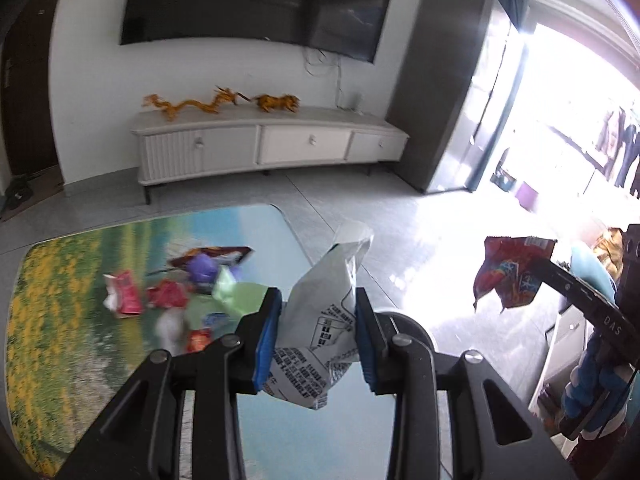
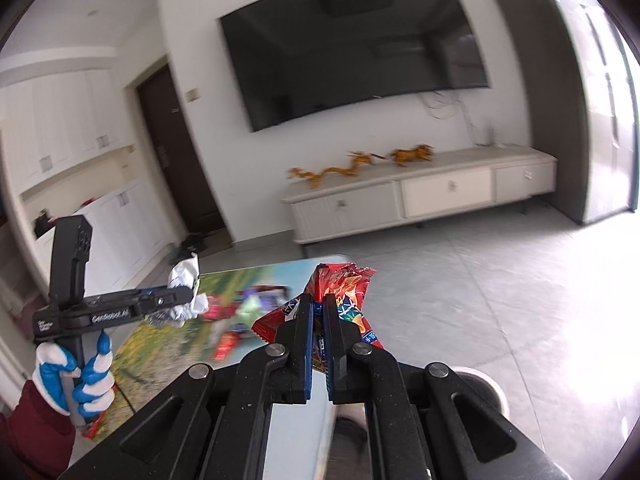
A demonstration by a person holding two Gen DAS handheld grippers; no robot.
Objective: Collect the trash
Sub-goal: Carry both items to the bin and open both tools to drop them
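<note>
My left gripper (image 1: 316, 320) is shut on a crumpled silver-white wrapper (image 1: 320, 300) with black print, held above the near edge of the landscape-print table (image 1: 60, 300). A blurred pile of trash (image 1: 180, 292) with red, purple and green wrappers lies on the table to the left. My right gripper (image 2: 318, 312) is shut on a red snack wrapper (image 2: 344, 284), which sticks up between its blue pads. Each view shows the other tool: the right gripper (image 1: 548, 268) holds the red wrapper (image 1: 512, 272) in the air, and the left gripper (image 2: 188, 296) holds the silver-white wrapper (image 2: 186, 280).
A round white-rimmed container (image 2: 480, 384) sits low beside the table. A gloved hand (image 2: 80, 372) with a maroon sleeve grips the left tool. A white TV stand (image 1: 260, 144) with orange dragon figures (image 1: 192, 106) stands under a wall TV (image 1: 256, 4). Grey tiled floor (image 2: 500, 300) lies between.
</note>
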